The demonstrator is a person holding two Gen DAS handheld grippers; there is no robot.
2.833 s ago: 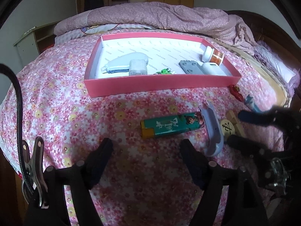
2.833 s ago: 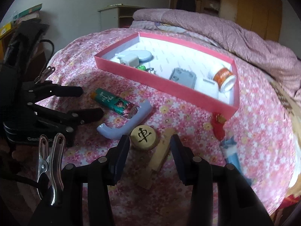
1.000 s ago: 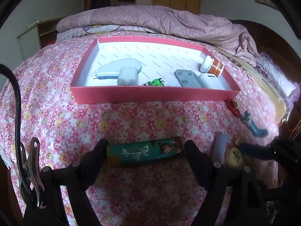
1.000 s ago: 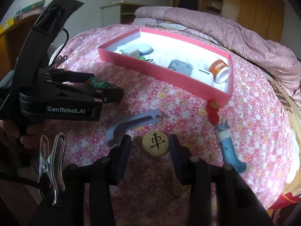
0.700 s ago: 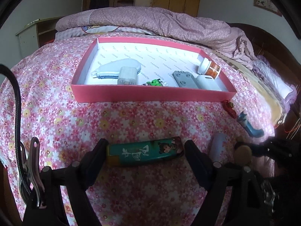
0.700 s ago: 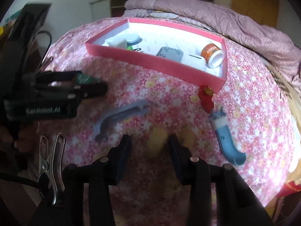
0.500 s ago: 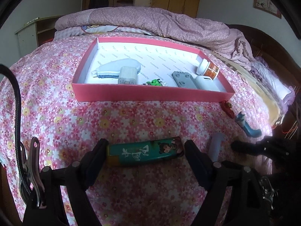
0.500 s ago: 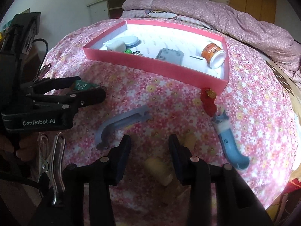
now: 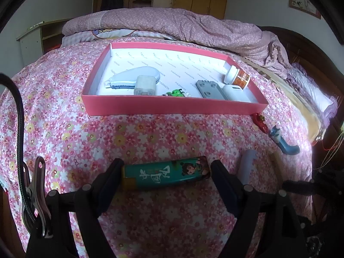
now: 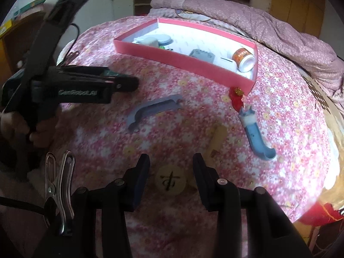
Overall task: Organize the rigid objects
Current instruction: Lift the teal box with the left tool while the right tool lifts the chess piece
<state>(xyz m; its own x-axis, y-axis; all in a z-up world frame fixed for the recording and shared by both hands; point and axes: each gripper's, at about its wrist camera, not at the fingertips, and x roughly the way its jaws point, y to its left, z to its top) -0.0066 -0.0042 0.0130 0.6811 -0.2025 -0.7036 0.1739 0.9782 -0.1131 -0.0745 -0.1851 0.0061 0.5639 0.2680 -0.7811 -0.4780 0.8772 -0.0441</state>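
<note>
My left gripper (image 9: pixel 166 173) is shut on a green lighter (image 9: pixel 165 175) held crosswise between its fingers, above the flowered bedspread and short of the pink tray (image 9: pixel 172 108). In the right wrist view the left gripper (image 10: pixel 120 80) is at the left. My right gripper (image 10: pixel 171 179) is open; a round wooden chess piece (image 10: pixel 171 181) lies on the bed between its fingers, untouched. A wooden block (image 10: pixel 216 143) lies just beyond it.
The tray holds a tape dispenser (image 9: pixel 135 78), a white charger (image 9: pixel 145 85), a green toy (image 9: pixel 176 92), a grey plate (image 9: pixel 209 89) and an orange-labelled bottle (image 9: pixel 236 77). On the bed lie a blue-grey handle (image 10: pixel 153 110), a red toy (image 10: pixel 236 97) and a blue cat figure (image 10: pixel 254 134).
My left gripper closed on the lighter and lifted it. My right gripper briefly lifted the chess piece, which dropped back onto the bed and now lies between its open fingers.
</note>
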